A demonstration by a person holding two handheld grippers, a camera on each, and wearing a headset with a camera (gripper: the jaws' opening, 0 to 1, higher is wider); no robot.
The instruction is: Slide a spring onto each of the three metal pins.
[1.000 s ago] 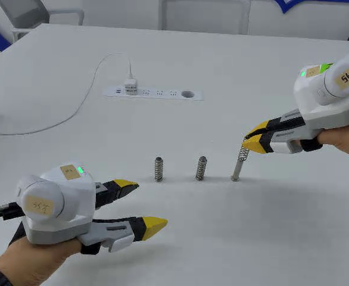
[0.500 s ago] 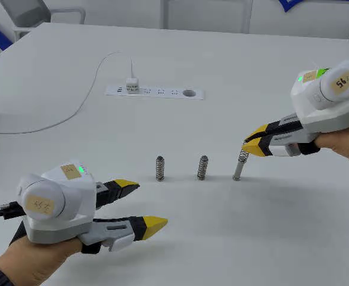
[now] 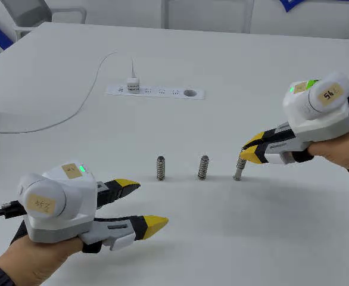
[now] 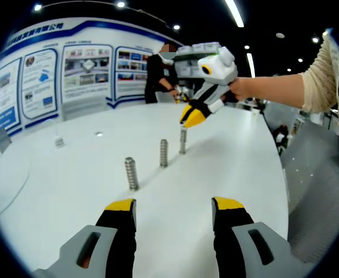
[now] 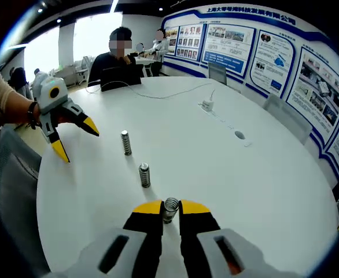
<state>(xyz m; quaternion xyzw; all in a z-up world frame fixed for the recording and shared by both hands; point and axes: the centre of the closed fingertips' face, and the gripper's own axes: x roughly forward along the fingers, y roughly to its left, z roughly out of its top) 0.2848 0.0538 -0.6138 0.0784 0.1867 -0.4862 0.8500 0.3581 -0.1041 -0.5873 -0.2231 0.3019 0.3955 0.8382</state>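
Right yellow-tipped gripper (image 3: 245, 154) was pinched shut on a small coiled metal spring (image 3: 241, 162) seated over the rightmost upright metal pin (image 3: 237, 174) on the white table (image 3: 234, 77); left yellow-tipped gripper (image 3: 152, 204) hung wide open, empty.

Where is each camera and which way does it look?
Head view: on the person's head, facing down at the table; left gripper in left hand, right gripper in right hand.
Left gripper view: on the left gripper, facing the pins past its open jaws.
Right gripper view: on the right gripper, facing along jaws shut on a spring.
Shared: the three pins.
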